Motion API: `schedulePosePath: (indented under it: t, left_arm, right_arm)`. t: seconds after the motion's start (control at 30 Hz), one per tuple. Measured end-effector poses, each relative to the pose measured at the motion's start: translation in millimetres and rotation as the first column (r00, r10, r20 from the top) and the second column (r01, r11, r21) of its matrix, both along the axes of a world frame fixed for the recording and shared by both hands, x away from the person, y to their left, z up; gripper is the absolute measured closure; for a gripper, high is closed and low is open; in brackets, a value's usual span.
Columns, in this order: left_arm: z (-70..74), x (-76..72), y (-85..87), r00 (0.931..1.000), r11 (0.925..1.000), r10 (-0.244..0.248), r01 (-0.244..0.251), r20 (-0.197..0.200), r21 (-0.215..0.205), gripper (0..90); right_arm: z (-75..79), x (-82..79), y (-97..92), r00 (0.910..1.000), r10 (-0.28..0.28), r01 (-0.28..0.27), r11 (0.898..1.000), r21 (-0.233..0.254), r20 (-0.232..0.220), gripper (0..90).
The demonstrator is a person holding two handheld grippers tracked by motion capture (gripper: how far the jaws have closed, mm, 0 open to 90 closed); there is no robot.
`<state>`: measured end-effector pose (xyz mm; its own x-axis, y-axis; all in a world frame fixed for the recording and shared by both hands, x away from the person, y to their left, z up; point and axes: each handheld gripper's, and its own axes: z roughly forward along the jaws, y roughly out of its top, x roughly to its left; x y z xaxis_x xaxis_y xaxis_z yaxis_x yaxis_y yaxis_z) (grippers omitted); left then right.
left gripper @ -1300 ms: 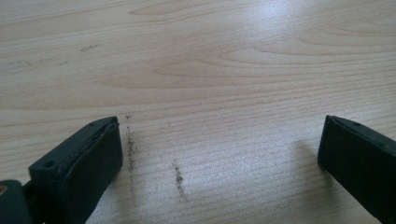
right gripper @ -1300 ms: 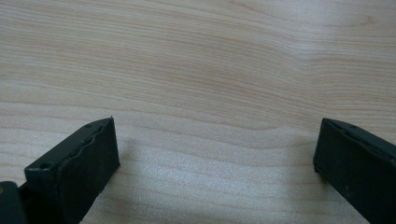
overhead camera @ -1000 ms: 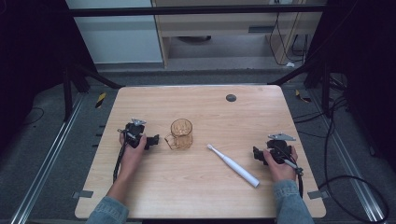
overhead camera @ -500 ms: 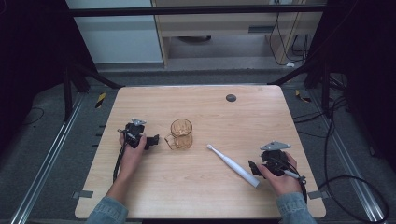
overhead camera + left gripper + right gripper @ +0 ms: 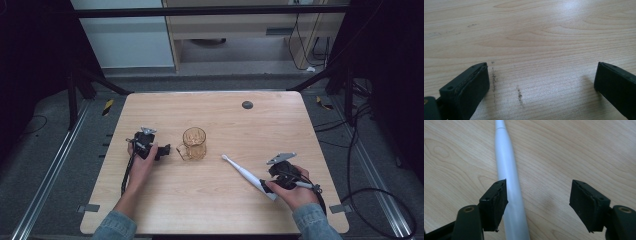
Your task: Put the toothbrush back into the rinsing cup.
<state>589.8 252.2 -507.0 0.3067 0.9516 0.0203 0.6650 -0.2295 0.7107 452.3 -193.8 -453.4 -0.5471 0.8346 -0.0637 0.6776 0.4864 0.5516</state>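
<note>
White plastic marks the toothbrush (image 5: 247, 174), laid slantwise on the wooden table (image 5: 220, 110) at the lower right of the high view. Its handle end is straddled by the right gripper (image 5: 266, 186), whose jaws have just been closing but are parted and not yet pressed on it. Near the centre an amber glass mug (image 5: 194, 143) is stood. Left of it the left gripper (image 5: 166, 149) is held released over bare wood.

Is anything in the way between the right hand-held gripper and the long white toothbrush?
Nothing visible. The right hand-held gripper has been closing, open jaws astride the long white toothbrush, which lies against one jaw on bare wood.
</note>
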Motion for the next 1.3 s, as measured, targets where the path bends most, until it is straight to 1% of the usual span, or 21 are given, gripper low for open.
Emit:
schedulePosePath:
  t: [0.07,0.13,0.23,0.37,0.5,0.57,0.63,0.67,0.73,0.8,0.83,0.9,0.97,1.07,1.1,1.13,1.17,1.2,1.23,1.27,1.3]
  left_arm:
    - [0.0,0.0,0.0,1.0,1.0,0.0,0.0,0.0,0.0,0.0]
    - [0.0,0.0,0.0,1.0,1.0,0.0,0.0,0.0,0.0,0.0]
    - [0.0,0.0,0.0,1.0,1.0,0.0,0.0,0.0,0.0,0.0]
    - [0.0,0.0,0.0,1.0,1.0,0.0,0.0,0.0,0.0,0.0]
    - [-0.1,0.1,-0.1,1.0,1.0,0.002,-0.002,0.001,0.0,0.0]
    - [-0.1,0.2,-0.2,1.0,1.0,0.003,-0.003,0.001,0.0,0.0]
    - [-0.1,0.2,-0.2,1.0,1.0,0.003,-0.003,0.001,0.0,0.0]
    - [-0.1,0.2,-0.2,1.0,1.0,0.003,-0.003,0.001,0.0,0.0]
    - [-0.1,0.2,-0.2,1.0,1.0,0.003,-0.003,0.001,0.0,0.0]
    - [-0.1,0.2,-0.2,1.0,1.0,0.003,-0.003,0.001,-0.001,0.0]
    - [-0.1,0.2,-0.2,1.0,1.0,0.003,-0.003,0.001,0.0,0.0]
    - [-0.1,0.2,-0.2,1.0,1.0,0.003,-0.003,0.001,0.0,0.0]
    - [0.0,0.2,-0.2,1.0,1.0,0.003,-0.003,0.001,0.0,0.0]
    - [-0.1,0.2,-0.2,1.0,1.0,0.003,-0.003,0.001,0.0,0.0]
    - [-0.1,0.3,-0.2,1.0,1.0,0.003,-0.003,0.001,-0.001,0.0]
    - [-0.1,0.3,-0.2,1.0,1.0,0.003,-0.003,0.001,-0.001,0.0]
    - [-0.1,0.5,-0.2,1.0,1.0,0.002,-0.002,0.002,-0.002,0.0]
    - [-0.1,0.5,-0.2,1.0,1.0,0.002,-0.002,0.002,-0.002,0.0]
    - [-0.1,0.5,-0.2,1.0,1.0,0.002,-0.002,0.002,-0.001,0.0]
    - [-0.1,0.5,-0.2,1.0,1.0,0.002,-0.002,0.002,-0.002,0.0]
    - [-0.2,0.5,-0.2,1.0,1.0,0.002,-0.002,0.002,-0.002,0.0]
  right_arm:
    - [-0.1,2.6,2.1,0.9999,0.006,-0.006,1.0,-0.002,-0.015,32.2]
    - [1.3,5.2,5.9,0.9996,0.014,-0.014,1.0,-0.01,-0.026,36.4]
    - [4.6,9.0,12.5,0.9987,0.04,-0.041,0.999,-0.019,-0.033,38.2]
    - [6.8,15.9,22.1,0.9956,0.079,-0.081,0.996,-0.045,-0.051,39.5]
    - [8.5,20.1,27.3,0.9936,0.097,-0.099,0.994,-0.045,-0.058,41.4]
    - [11.0,24.2,33.8,0.9907,0.122,-0.125,0.991,-0.049,-0.06,42.0]
    - [11.3,24.9,35.7,0.9903,0.124,-0.127,0.99,-0.052,-0.063,42.1]
    - [11.2,26.5,40.7,0.9873,0.142,-0.146,0.988,-0.055,-0.071,41.8]
    - [10.4,27.3,45.3,0.9845,0.156,-0.161,0.985,-0.063,-0.08,40.5]
    - [8.7,28.5,48.1,0.9829,0.161,-0.168,0.984,-0.066,-0.088,37.8]
    - [7.1,30.0,49.4,0.9836,0.156,-0.163,0.984,-0.072,-0.09,36.7]
    - [3.7,33.3,51.0,0.9846,0.147,-0.154,0.985,-0.072,-0.096,36.9]
    - [0.5,36.8,53.9,0.9831,0.15,-0.158,0.985,-0.07,-0.104,36.7]
    - [-2.0,40.3,60.1,0.9788,0.169,-0.179,0.98,-0.084,-0.116,37.3]
    - [-2.6,41.4,62.4,0.9767,0.176,-0.187,0.979,-0.083,-0.122,38.3]
    - [-2.6,41.4,62.4,0.9767,0.176,-0.187,0.979,-0.083,-0.122,38.3]
    - [-4.6,43.8,68.4,0.9769,0.168,-0.183,0.977,-0.109,-0.132,39.9]
    - [-4.6,43.8,68.4,0.9769,0.168,-0.183,0.977,-0.109,-0.132,39.9]
    - [-6.4,45.2,71.5,0.9748,0.175,-0.191,0.975,-0.11,-0.138,42.1]
    - [-7.0,45.8,73.0,0.9743,0.174,-0.189,0.976,-0.104,-0.143,43.3]
    - [-7.6,47.1,73.7,0.9729,0.179,-0.195,0.975,-0.109,-0.147,44.5]
